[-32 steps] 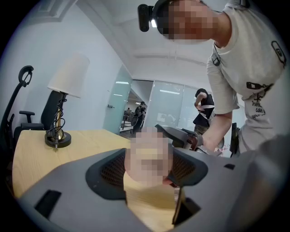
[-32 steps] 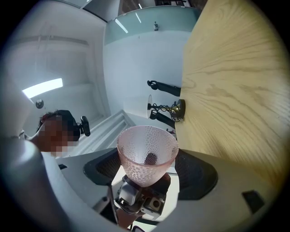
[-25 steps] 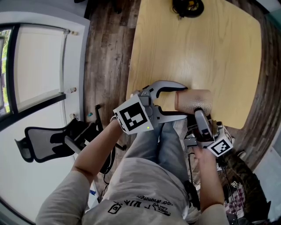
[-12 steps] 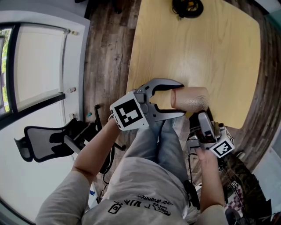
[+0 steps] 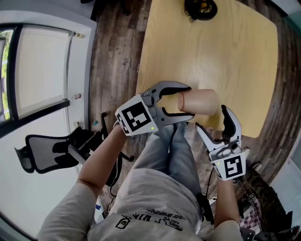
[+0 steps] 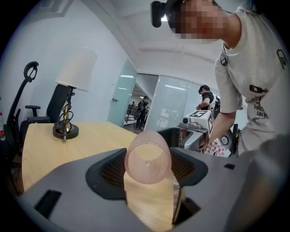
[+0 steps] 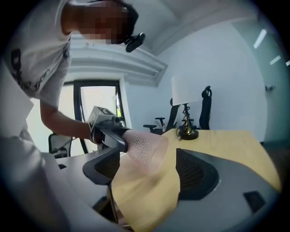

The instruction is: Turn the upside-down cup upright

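A pink translucent cup (image 5: 200, 101) lies on its side in the air above the near edge of the table (image 5: 235, 56). My left gripper (image 5: 186, 101) is shut on the cup near its closed end. In the left gripper view the cup (image 6: 147, 156) sits between the jaws of the left gripper (image 6: 147, 183) with its round base toward the camera. My right gripper (image 5: 212, 120) stands open just below the cup and apart from it. In the right gripper view the dimpled cup (image 7: 146, 146) shows beyond the open jaws of the right gripper (image 7: 147, 179), with the left gripper (image 7: 106, 129) clamped on it.
A lamp with a dark round base (image 5: 201, 7) stands at the table's far edge, seen with its white shade (image 6: 77, 68) in the left gripper view. A black office chair (image 5: 47, 153) stands on the wood floor to the left. People stand far off by glass walls (image 6: 206, 97).
My right gripper has let go of the cup, opened and drawn back toward the person. My left gripper has shut on the cup and holds it alone, slightly farther up the table.
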Action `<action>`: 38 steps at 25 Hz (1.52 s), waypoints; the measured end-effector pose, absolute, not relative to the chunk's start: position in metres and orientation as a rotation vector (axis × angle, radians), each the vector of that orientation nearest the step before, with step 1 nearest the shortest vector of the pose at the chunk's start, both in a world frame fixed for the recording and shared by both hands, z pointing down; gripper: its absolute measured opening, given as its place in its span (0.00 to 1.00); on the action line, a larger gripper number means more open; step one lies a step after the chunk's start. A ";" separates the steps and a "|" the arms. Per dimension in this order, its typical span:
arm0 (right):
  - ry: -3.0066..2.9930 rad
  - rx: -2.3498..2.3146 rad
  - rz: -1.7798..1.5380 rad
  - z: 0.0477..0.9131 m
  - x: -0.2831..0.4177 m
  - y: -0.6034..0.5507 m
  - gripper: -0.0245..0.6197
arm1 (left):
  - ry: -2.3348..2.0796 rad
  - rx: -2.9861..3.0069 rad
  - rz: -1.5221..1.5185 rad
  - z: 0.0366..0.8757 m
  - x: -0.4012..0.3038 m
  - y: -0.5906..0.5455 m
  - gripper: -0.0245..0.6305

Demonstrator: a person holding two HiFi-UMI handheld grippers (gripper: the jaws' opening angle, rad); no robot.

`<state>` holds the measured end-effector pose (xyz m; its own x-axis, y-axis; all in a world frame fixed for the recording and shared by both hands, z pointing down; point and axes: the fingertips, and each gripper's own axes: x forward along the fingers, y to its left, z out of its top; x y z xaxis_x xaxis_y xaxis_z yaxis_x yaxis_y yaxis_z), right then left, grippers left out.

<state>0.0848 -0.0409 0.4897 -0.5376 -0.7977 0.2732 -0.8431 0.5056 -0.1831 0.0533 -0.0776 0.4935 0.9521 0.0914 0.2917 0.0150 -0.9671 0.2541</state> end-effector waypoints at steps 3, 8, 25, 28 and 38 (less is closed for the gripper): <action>-2.387 1.403 0.227 0.497 0.089 -0.040 0.60 | 0.070 2.847 0.477 0.496 0.055 -0.076 0.49; -2.088 1.204 -0.173 0.511 0.082 -0.038 0.60 | 0.049 2.819 0.529 0.500 0.057 -0.073 0.49; -1.629 0.946 -0.580 0.530 0.082 -0.062 0.61 | 0.028 2.750 0.519 0.497 0.071 -0.064 0.49; -1.616 0.915 -0.590 0.534 0.079 -0.063 0.61 | 0.042 2.745 0.501 0.495 0.073 -0.062 0.49; -1.611 0.899 -0.594 0.535 0.077 -0.069 0.61 | 0.048 2.725 0.474 0.491 0.074 -0.058 0.49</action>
<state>0.0773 -0.0692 0.5353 -0.0668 -0.8103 0.5822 -0.2379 0.5796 0.7794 0.0739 -0.0578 0.4913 0.9426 0.0961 0.3197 -0.0297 -0.9298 0.3669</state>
